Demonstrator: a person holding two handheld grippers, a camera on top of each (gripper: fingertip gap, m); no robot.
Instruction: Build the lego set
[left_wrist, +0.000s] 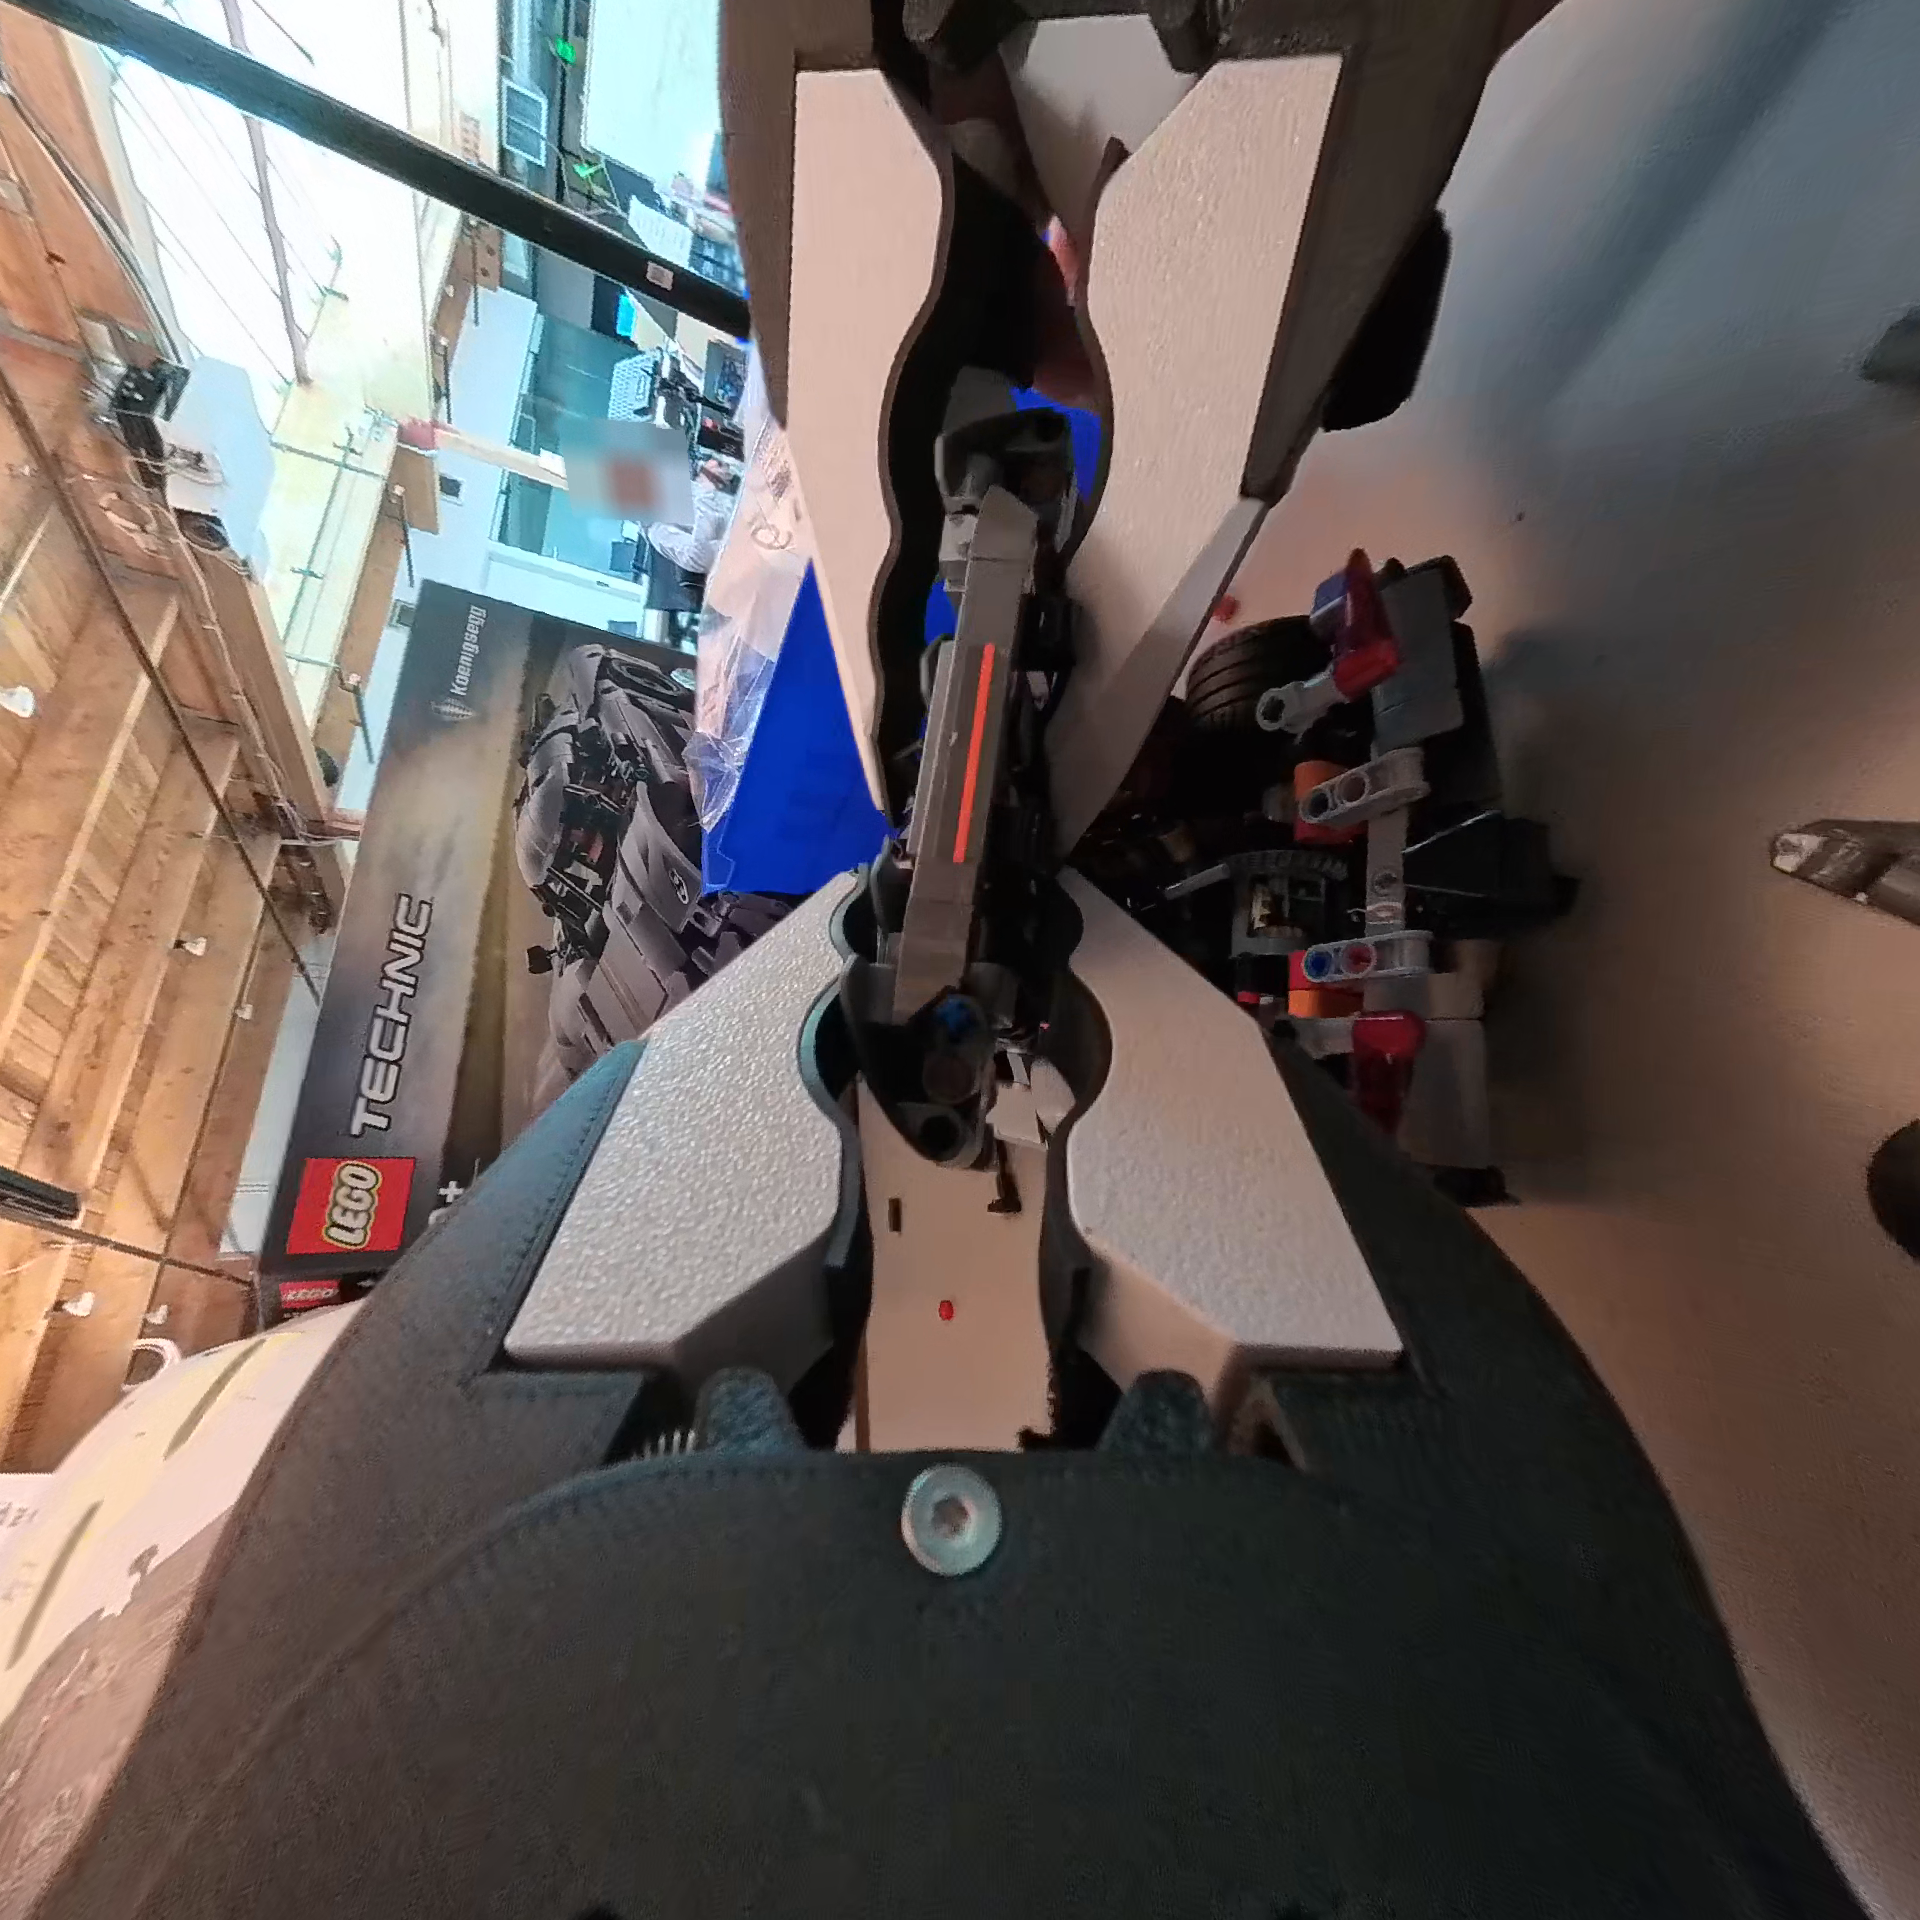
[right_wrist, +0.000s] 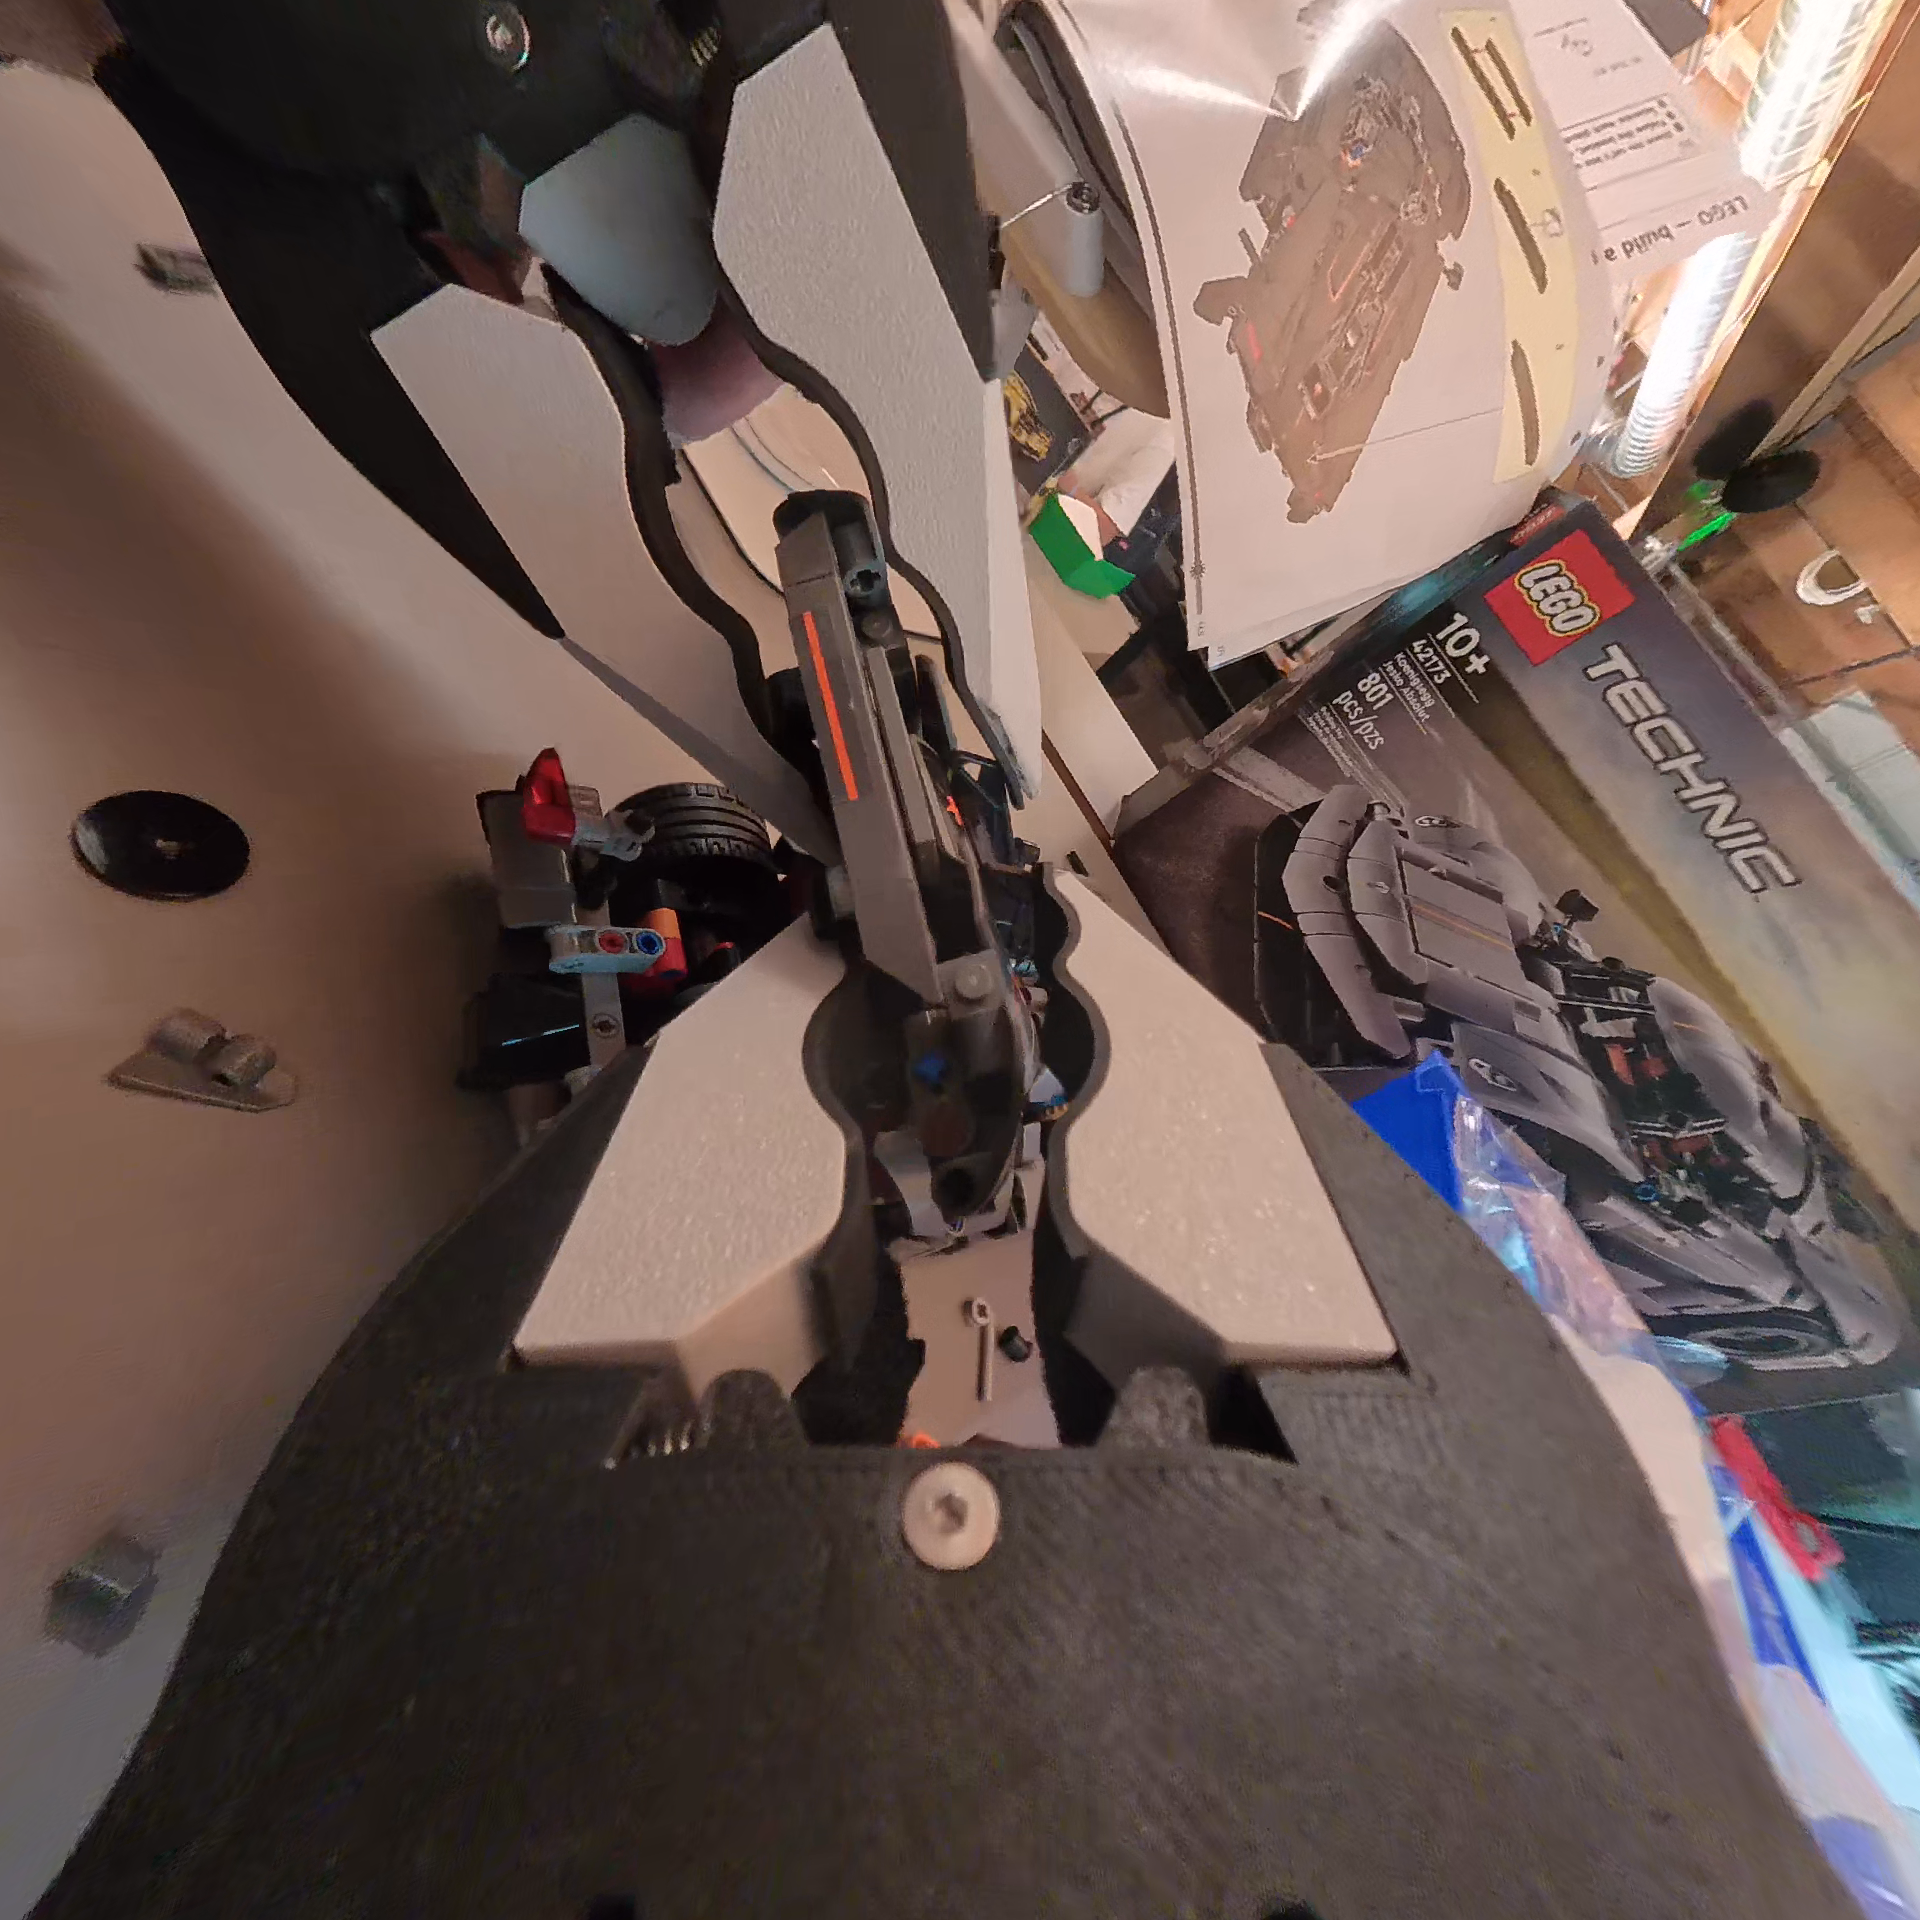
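Grey, orange-striped panel assembly (left_wrist: 961, 748) fills the left wrist view, its near end clamped in the left gripper (left_wrist: 961, 1049), while the opposing gripper descends from 12 o'clock onto its far end. At 3 o'clock the car chassis (left_wrist: 1361, 831) waits on the worktop (left_wrist: 1662, 520). From the right wrist view, the right gripper (right_wrist: 951, 1039) likewise pinches the panel's near end. Judging by this shared hold, a sub-assembly is being joined; next comes a steady, aligned squeeze.

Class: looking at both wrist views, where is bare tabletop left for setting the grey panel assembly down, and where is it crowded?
Bare table lies around the black disc and loose grey piece, beside the chassis. Crowded: the set box and blue bags. Both grippers, left and right, grip the panel assembly.
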